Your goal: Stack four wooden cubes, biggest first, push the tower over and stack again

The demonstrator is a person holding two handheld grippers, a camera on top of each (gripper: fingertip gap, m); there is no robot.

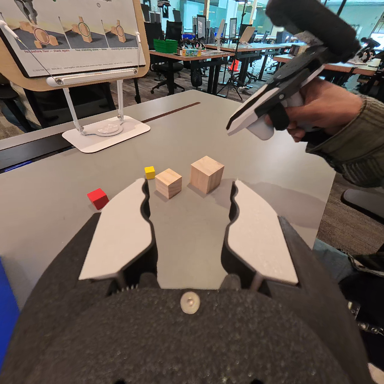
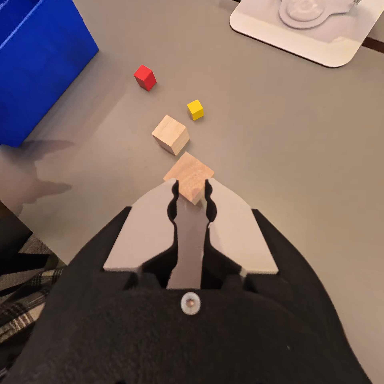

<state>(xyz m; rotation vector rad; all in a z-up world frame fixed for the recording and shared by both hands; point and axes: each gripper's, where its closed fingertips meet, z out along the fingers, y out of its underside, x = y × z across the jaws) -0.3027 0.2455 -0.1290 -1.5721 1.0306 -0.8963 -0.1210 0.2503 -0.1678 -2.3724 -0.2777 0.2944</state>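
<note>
On the grey worktop (image 1: 259, 166) stand four cubes, all apart from one another and none stacked: one large plain wooden cube (image 1: 207, 174), one medium plain wooden cube (image 1: 168, 183), one red cube (image 1: 97, 198) and one yellow cube (image 1: 149, 172), the smallest. There are two claws, each held in a person's hand. At the far edge of the worktop stands one white stand (image 1: 106, 133) carrying a board of pictures, and one blue bin (image 2: 39, 68) sits at the left side.

The left claw (image 1: 190, 182) hangs low over the worktop with its jaws spread wide and nothing between them. In the left wrist view the medium cube and the large cube lie just beyond its fingertips, the medium one nearer its left finger; the yellow cube sits just past that fingertip, and the red cube lies outside the claw, to the left.

The right claw (image 2: 191, 182) hovers above the large wooden cube, tips pointing down; the left wrist view shows it raised well clear of the cubes. Its jaws stand partly open with a narrow gap, gripping nothing. In the right wrist view the large cube shows directly beyond the fingertips, with the medium cube, the yellow cube and the red cube farther on.
</note>
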